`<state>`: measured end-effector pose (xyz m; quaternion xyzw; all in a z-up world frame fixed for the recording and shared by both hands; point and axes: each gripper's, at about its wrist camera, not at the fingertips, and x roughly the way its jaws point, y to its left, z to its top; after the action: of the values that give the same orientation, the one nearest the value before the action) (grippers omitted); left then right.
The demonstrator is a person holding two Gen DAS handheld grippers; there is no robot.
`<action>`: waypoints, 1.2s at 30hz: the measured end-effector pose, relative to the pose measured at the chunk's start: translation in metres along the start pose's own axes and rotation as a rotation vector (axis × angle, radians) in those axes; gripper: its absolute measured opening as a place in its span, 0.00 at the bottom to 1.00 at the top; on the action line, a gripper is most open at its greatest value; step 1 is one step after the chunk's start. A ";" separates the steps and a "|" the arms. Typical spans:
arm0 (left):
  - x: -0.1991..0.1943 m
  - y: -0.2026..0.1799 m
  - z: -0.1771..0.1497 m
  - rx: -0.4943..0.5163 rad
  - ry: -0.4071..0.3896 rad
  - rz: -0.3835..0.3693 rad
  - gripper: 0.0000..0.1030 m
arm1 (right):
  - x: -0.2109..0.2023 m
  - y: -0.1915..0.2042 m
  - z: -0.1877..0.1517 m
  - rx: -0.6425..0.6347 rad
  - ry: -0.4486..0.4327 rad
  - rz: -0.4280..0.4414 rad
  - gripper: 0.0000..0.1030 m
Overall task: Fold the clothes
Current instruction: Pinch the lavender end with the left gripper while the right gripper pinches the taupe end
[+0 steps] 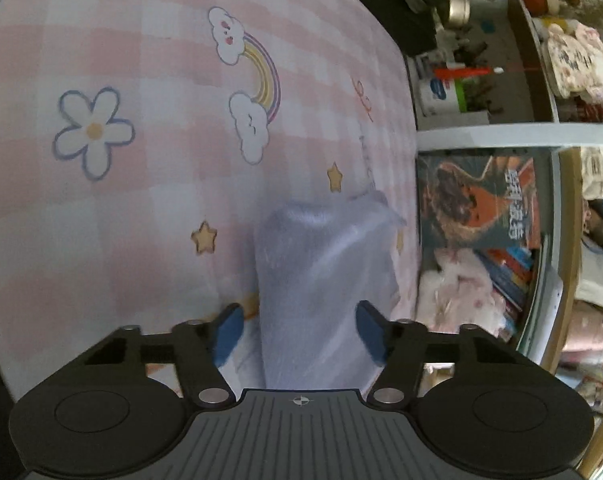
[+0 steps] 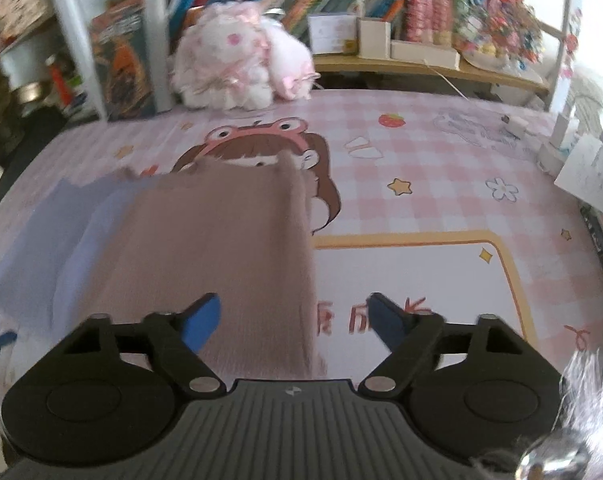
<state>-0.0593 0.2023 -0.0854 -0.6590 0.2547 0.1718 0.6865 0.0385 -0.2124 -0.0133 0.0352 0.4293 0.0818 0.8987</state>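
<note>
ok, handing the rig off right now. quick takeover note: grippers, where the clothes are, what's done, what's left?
Left gripper: jaws apart around a raised fold of the pale blue garment; pads don't clearly press it.
Right gripper: open over the right edge of the brown garment, nothing gripped.
Both garments lie on the pink checked sheet, the brown one overlapping the blue.
Done: brown piece looks roughly flat. No finished fold is visible.
Left: close on the cloth and make the folds.

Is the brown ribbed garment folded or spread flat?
Folded, apparently: the brown ribbed garment is a narrow strip with straight edges on the pink checked sheet.
</note>
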 end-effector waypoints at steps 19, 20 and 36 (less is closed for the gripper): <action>0.011 -0.061 -0.004 0.571 -0.080 0.044 0.11 | 0.041 0.020 0.008 0.054 0.109 0.027 0.12; 0.014 -0.057 0.001 0.529 -0.075 0.044 0.11 | 0.043 0.022 0.009 0.051 0.109 0.030 0.12; 0.050 -0.046 0.024 0.396 -0.023 0.000 0.13 | 0.048 0.024 0.014 0.030 0.103 0.069 0.14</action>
<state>0.0109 0.2179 -0.0762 -0.5091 0.2758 0.1260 0.8055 0.0758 -0.1797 -0.0381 0.0594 0.4748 0.1078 0.8714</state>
